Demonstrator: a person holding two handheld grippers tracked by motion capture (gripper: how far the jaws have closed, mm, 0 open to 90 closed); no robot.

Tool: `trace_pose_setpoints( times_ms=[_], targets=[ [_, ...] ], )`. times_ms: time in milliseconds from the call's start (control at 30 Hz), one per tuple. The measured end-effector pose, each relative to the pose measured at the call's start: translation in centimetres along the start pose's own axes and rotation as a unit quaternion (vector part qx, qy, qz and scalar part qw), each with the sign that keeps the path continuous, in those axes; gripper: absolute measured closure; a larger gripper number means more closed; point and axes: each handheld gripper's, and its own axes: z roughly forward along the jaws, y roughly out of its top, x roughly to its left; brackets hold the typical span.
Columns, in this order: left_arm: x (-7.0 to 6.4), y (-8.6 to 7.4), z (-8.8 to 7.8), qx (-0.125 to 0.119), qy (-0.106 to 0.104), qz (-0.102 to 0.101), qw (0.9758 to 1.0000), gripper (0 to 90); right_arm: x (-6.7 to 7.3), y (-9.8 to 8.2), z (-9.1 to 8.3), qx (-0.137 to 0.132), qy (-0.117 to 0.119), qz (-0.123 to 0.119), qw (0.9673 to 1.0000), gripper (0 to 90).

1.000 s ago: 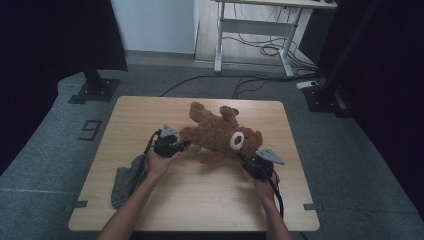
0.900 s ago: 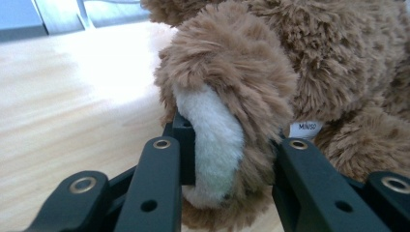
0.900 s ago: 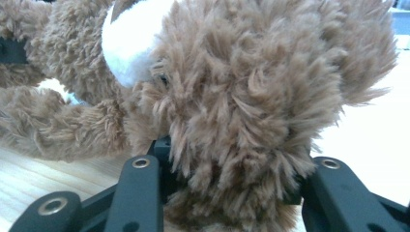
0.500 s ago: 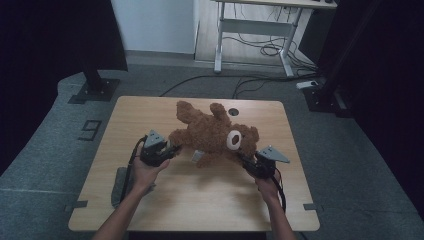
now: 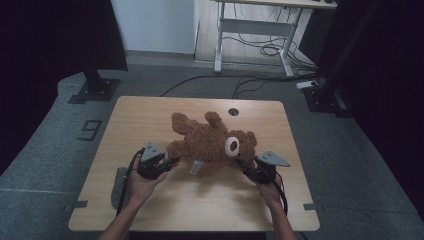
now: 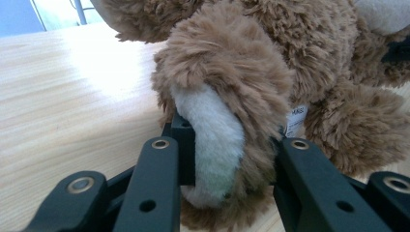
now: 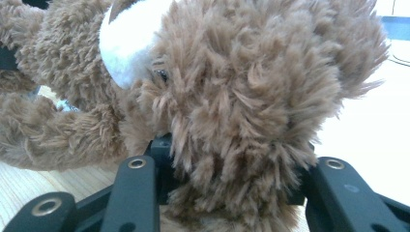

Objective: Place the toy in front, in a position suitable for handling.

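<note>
A brown teddy bear (image 5: 210, 142) lies across the middle of the wooden table (image 5: 150, 115), its white muzzle (image 5: 231, 145) turned up. My left gripper (image 5: 172, 161) is at the bear's left end, shut on a paw with a cream sole (image 6: 212, 135). The black jaws press into the paw's fur from both sides around my left gripper (image 6: 232, 140). At the bear's right end my right gripper (image 5: 246, 169) is shut on the furry side of the head (image 7: 251, 82), below the muzzle (image 7: 128, 43). In the right gripper view fur bulges between the jaws of my right gripper (image 7: 232, 154).
A grey cloth (image 5: 120, 181) lies near the front left of the table, partly under the left forearm. A cable hole (image 5: 234, 111) sits near the table's far edge. A desk frame (image 5: 255, 30) and a dark stand base (image 5: 95, 90) are on the floor beyond.
My left gripper has drawn the paw to the left and toward the front edge, and the bear has slid and stretched that way. The right gripper has stayed put.
</note>
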Motion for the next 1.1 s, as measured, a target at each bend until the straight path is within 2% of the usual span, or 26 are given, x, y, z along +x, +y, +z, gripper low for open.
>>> trace_pose_setpoints(
  times_ms=[300,433,633,900,1100],
  targets=[
    [-0.4,-1.0,-0.7,0.006,-0.004,-0.001,1.0,69.9,0.4,-0.3,-0.5,0.006,0.01,-0.009,0.9999,54.5],
    [-1.0,-2.0,-0.5,0.019,-0.007,0.003,0.9998,69.9,0.3,-1.0,-0.8,0.018,0.014,-0.01,0.9997,54.5],
    [-1.2,-3.0,0.0,0.028,-0.017,-0.008,0.9994,69.7,0.1,-1.8,-1.1,0.033,0.015,-0.013,0.9993,54.4],
    [-1.5,-3.9,0.1,0.035,-0.016,-0.01,0.9992,68.9,-0.2,-2.5,-0.8,0.047,0.023,-0.009,0.9986,52.9],
    [-1.3,-4.5,0.0,0.04,-0.017,-0.016,0.9989,67.9,-0.6,-3.0,-0.4,0.06,0.034,0.004,0.9976,50.8]
  ],
)
